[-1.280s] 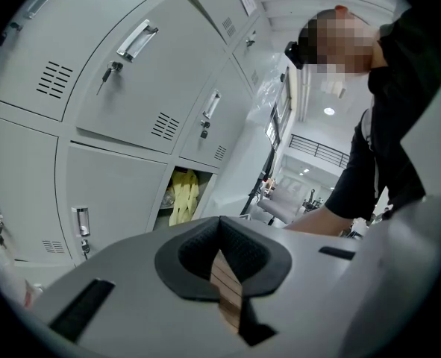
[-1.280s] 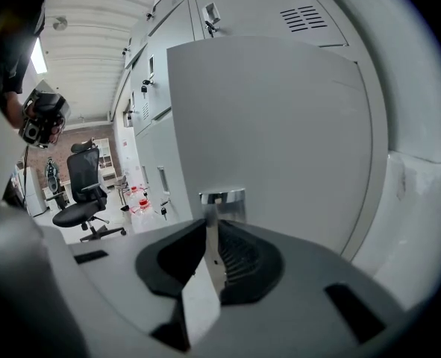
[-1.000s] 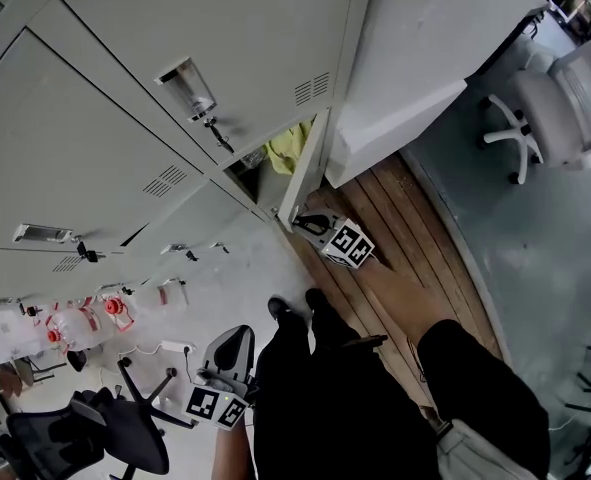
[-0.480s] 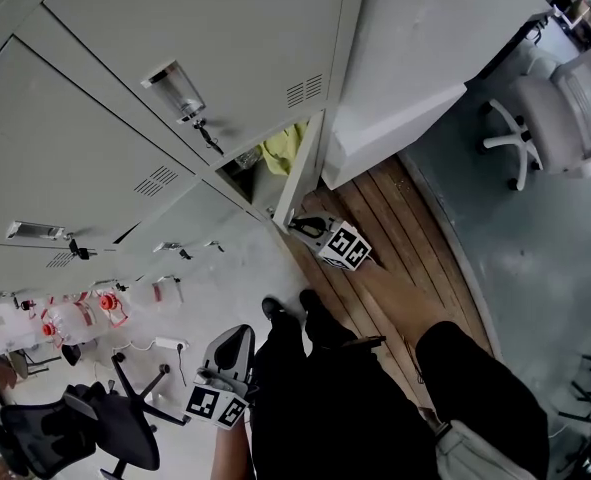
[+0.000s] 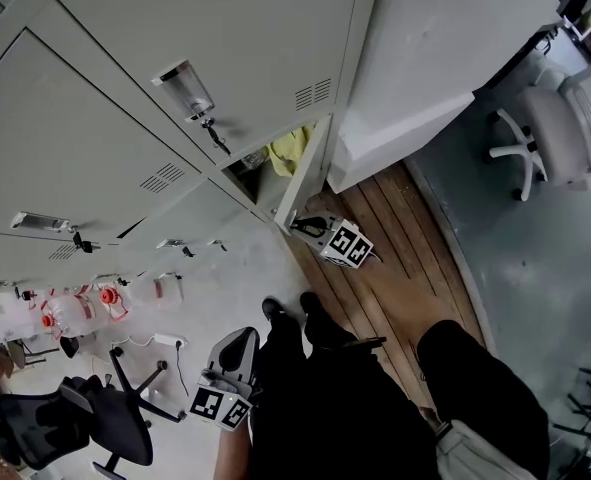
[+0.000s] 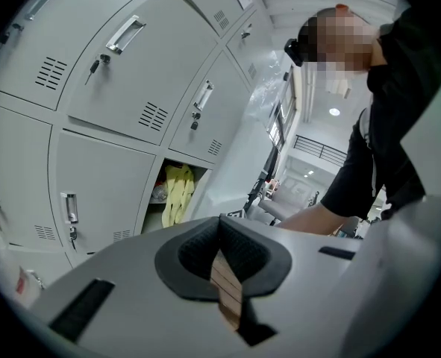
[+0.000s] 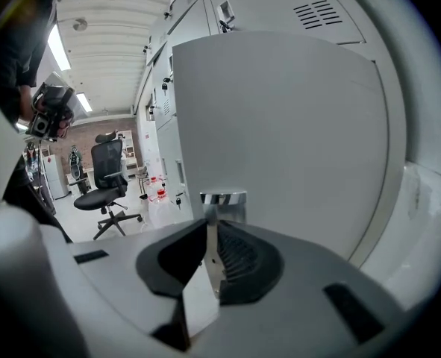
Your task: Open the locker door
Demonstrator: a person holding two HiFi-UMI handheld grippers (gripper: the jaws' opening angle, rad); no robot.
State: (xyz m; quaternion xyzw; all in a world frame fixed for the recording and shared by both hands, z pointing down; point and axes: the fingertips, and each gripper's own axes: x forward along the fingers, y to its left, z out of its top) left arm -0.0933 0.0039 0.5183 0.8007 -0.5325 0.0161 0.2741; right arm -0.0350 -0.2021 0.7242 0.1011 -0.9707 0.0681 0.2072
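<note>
The locker door [image 5: 303, 173] is found in the bottom row of the grey locker bank, standing partly open, its free edge turned out over the wooden floor strip [image 5: 395, 258]. Yellow cloth [image 5: 288, 146] is seen inside the exposed compartment. In the right gripper view a chrome door handle [image 7: 222, 198] is noted on the door's face, with a thin metal strip running down from it between the pads. The right gripper [image 5: 300, 226] is held at the door's free edge; its jaws have just been closing and are clamped on that strip of the handle. The left gripper [image 5: 243, 336] is held low and well apart from the door, beside the person's dark trouser leg [image 5: 305, 388]; its jaws are closed with nothing between them, only floor showing through the slit. A locked upper locker with a keyed handle [image 5: 190, 93] is above the open one. A white office chair [image 5: 560, 118] stands to the right and a black office chair [image 5: 65, 423] to the lower left.
</note>
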